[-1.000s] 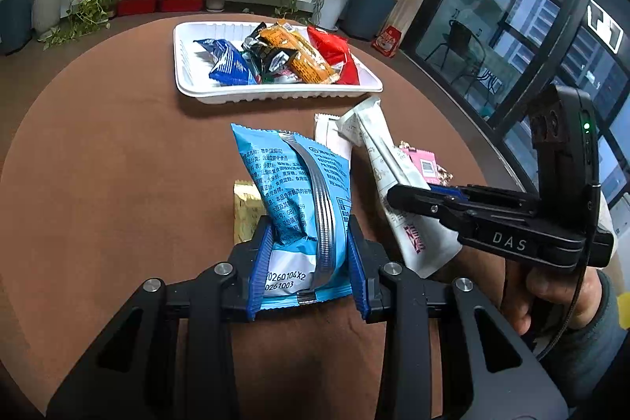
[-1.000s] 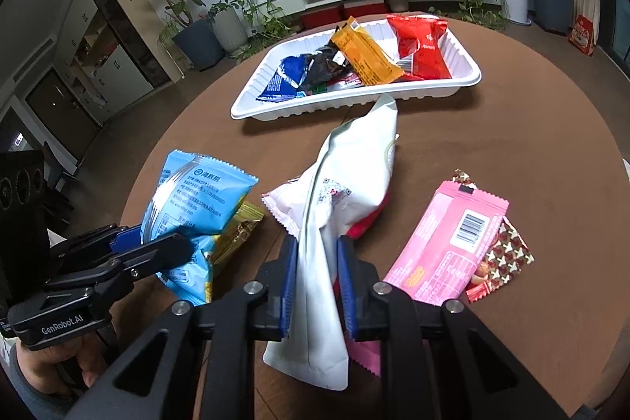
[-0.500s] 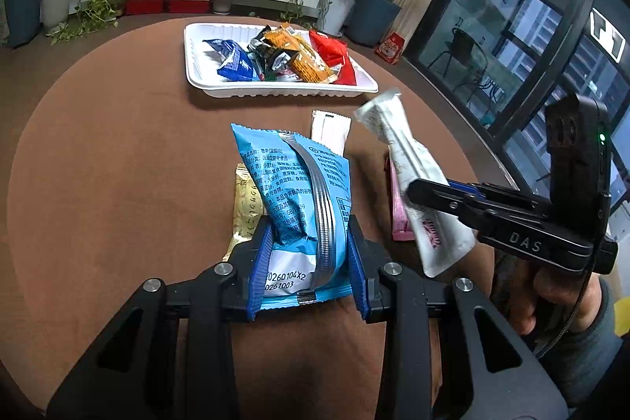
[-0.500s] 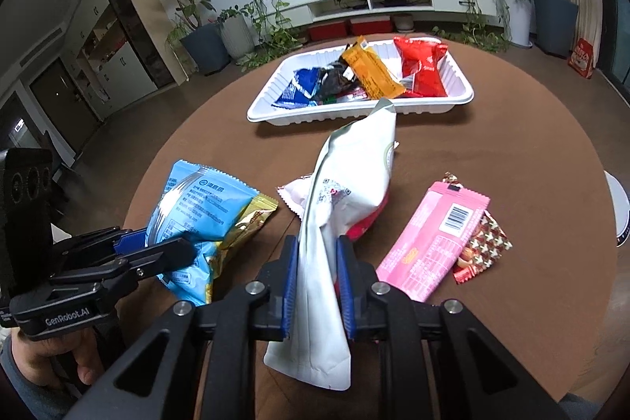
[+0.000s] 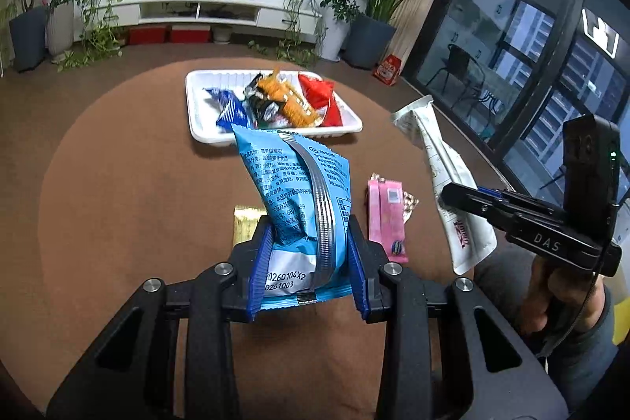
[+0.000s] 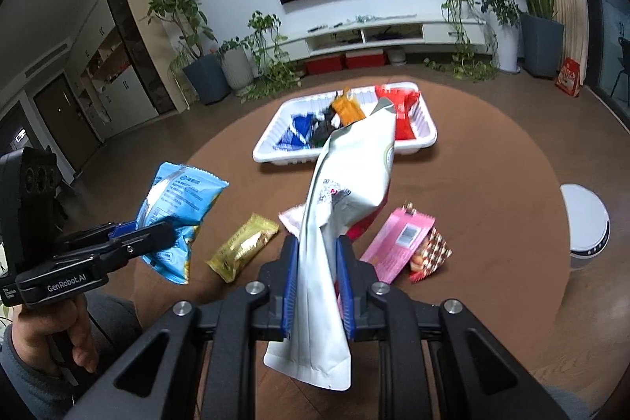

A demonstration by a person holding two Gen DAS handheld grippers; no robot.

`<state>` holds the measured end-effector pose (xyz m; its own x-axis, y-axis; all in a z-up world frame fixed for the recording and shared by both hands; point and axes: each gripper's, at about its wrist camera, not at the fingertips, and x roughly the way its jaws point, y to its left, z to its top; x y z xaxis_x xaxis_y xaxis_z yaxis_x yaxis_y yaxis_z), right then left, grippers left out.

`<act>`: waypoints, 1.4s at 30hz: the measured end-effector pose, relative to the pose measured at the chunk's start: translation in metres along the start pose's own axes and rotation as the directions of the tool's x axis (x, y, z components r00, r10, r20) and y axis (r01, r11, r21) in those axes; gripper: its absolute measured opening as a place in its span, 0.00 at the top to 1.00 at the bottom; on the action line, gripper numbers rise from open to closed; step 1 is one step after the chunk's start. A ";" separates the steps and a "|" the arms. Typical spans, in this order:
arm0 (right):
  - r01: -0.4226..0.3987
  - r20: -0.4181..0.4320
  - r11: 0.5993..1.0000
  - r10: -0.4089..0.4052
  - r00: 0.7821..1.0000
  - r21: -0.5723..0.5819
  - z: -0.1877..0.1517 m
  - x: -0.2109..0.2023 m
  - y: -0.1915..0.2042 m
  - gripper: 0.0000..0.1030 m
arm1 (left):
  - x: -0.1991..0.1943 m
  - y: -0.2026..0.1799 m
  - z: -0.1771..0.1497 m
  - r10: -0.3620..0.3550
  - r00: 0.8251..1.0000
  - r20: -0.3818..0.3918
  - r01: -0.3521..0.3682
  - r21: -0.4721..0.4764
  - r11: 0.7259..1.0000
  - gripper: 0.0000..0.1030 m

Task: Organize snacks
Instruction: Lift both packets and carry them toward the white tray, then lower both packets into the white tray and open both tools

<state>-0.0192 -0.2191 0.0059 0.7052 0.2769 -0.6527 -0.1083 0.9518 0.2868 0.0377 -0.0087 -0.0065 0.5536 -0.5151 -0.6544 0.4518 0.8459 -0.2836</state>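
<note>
Left wrist | left gripper [image 5: 309,254] clamps blue bag [image 5: 299,191] | right gripper [image 6: 317,286] clamps white pouch [image 6: 346,191]

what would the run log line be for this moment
left claw: shut on blue bag | right claw: shut on white pouch | both lifted | tray: ahead

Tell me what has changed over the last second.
Both grippers rose from the table, carrying the blue bag and the white pouch upward. Both stay clamped. The gold packet, pink packet and tray lie where they were.
</note>
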 end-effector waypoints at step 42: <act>0.004 -0.162 0.975 -0.041 0.986 -0.223 0.162 0.239 -0.057 0.80 | 0.213 0.095 0.151 0.149 0.980 -0.132 -0.145 0.040 0.989 0.68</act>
<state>0.2692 -0.2288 -0.0531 0.5862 0.2552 -0.7689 -0.2592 0.9583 0.1204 0.3037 -0.0592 -0.0668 0.5173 -0.3605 -0.7761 0.3945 0.9053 -0.1576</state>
